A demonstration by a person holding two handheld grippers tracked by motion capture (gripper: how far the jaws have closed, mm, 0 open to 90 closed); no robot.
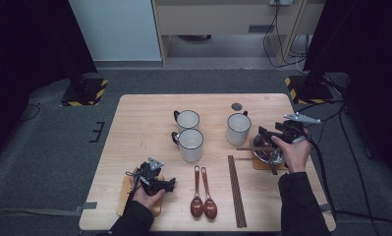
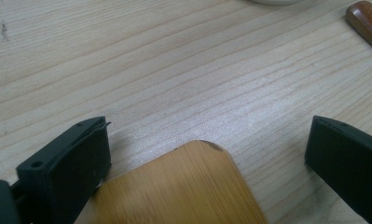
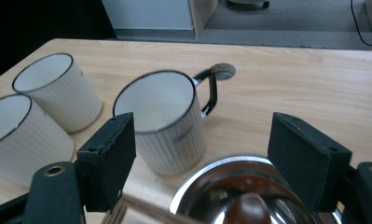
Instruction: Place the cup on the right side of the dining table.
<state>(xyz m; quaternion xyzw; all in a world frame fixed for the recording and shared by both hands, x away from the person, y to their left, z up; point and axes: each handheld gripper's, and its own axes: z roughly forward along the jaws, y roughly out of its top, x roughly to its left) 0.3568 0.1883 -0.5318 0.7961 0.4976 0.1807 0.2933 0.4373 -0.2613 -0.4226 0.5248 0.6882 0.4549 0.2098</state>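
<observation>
In the high view, the left gripper [image 1: 171,184] is resting over a wooden coaster [image 1: 124,195] at the tabletop's [image 1: 144,118] near edge. In the left gripper view its fingers [image 2: 76,163] are standing wide apart, gripping nothing. In the right gripper view the right gripper's [image 3: 202,154] fingers [image 3: 113,154] are gaping over the steel bowl [image 3: 211,179], beside a white mug [image 3: 167,126].

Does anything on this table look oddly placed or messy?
Mostly tidy. One thing stands out: a pair of chopsticks lies crosswise over the rim of the metal bowl at the right, while another pair lies straight on the table. Nothing looks spilled.
</observation>
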